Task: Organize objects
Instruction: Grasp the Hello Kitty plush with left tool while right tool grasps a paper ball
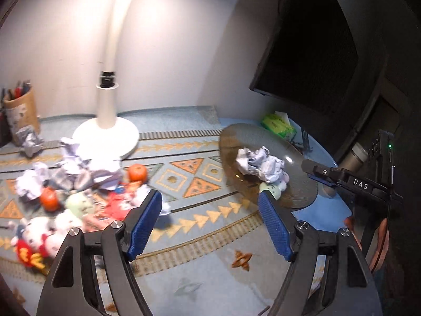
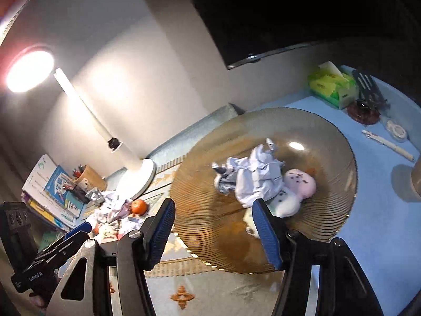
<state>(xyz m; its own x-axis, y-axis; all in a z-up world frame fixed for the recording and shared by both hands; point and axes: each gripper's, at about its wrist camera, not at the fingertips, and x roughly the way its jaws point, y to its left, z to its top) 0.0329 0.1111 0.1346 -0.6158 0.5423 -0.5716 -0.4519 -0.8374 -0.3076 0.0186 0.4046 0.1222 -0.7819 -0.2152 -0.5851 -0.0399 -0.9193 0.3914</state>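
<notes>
A patterned blue cloth (image 1: 200, 239) is covering the table, with a white lamp (image 1: 106, 131) standing at the far left and lighting the wall. To the right, a ribbed amber glass plate (image 2: 210, 173) is sitting half on the cloth, half on bare blue tabletop. A crumpled paper ball (image 2: 252, 176) is lying in the middle of the plate, touching a pale pink plush toy (image 2: 302, 184) just to its right. At the left, a loose heap is lying near the lamp base: crumpled papers (image 1: 71, 171), two oranges (image 1: 136, 172), a white plush toy (image 1: 42, 234), all somewhat blurred. A green tissue pack (image 2: 331, 87) is resting at the far right.

The left gripper (image 1: 210, 208) is hovering over bare cloth, jaws standing wide, nothing between them. The right gripper (image 2: 213, 218) is hanging at the plate's near rim, jaws parted, pads gripping nothing.
</notes>
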